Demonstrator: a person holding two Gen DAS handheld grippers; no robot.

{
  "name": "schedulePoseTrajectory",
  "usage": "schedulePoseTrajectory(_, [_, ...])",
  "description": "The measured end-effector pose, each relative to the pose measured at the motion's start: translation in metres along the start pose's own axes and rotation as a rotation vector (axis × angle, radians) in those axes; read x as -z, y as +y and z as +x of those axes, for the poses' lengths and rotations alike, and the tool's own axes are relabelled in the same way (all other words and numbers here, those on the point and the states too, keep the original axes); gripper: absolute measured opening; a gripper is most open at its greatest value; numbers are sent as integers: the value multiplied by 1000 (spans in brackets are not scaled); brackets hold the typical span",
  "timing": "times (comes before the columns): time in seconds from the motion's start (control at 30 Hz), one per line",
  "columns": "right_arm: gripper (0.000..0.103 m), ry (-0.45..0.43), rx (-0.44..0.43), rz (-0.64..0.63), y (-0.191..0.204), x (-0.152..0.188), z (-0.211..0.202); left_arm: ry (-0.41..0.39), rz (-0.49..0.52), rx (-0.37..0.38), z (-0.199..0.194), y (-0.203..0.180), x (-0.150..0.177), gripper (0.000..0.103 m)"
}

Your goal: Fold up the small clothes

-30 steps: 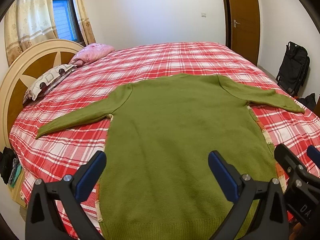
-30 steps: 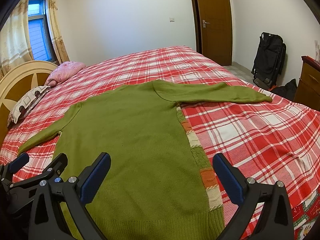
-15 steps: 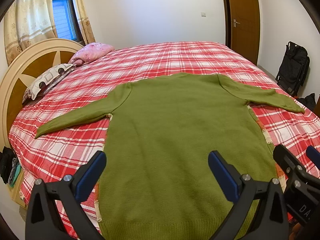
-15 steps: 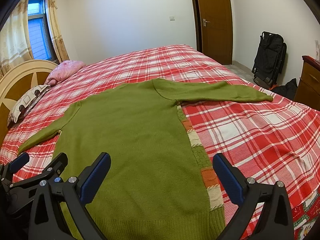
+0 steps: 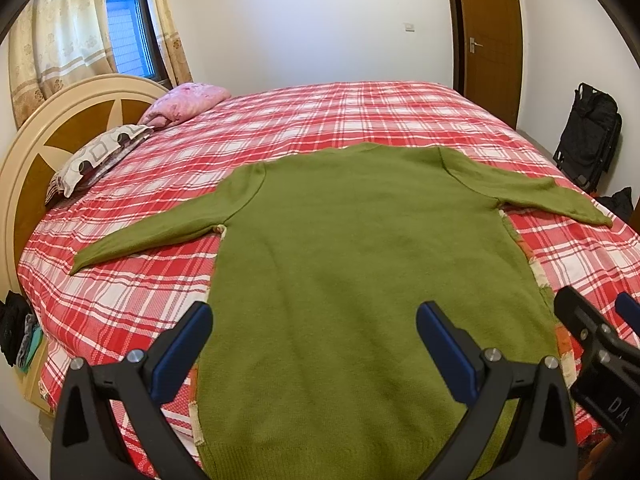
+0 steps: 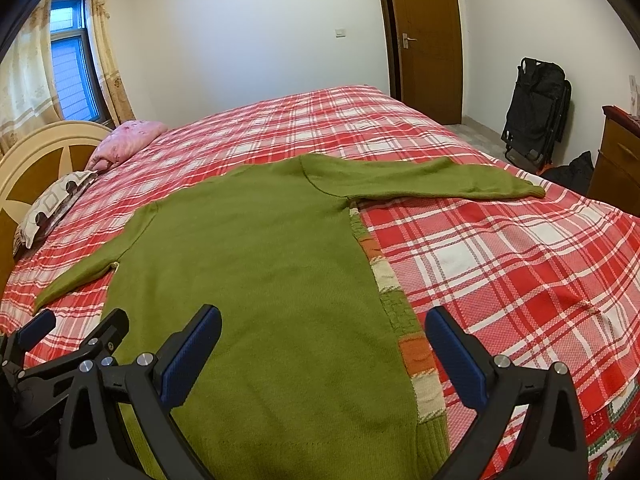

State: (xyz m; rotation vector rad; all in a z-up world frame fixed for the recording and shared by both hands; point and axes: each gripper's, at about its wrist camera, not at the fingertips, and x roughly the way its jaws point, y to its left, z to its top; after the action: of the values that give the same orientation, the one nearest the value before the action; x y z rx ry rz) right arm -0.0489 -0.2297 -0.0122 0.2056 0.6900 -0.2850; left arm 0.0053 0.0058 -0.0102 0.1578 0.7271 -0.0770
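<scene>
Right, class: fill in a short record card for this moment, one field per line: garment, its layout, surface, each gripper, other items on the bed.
garment: green sweater, striped trim along its side edges
layout: spread flat, both sleeves out sideways, hem nearest the cameras
surface: bed with red plaid cover
left gripper: open, empty, above the hem
right gripper: open, empty, above the hem's right part
other items: pink pillow, patterned pillow by the headboard
</scene>
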Motion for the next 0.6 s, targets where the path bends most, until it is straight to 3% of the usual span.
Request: schedulePoseTrajectory(0.6, [102, 42, 93, 93, -45, -44, 48, 50, 7, -45, 54, 4, -27, 103])
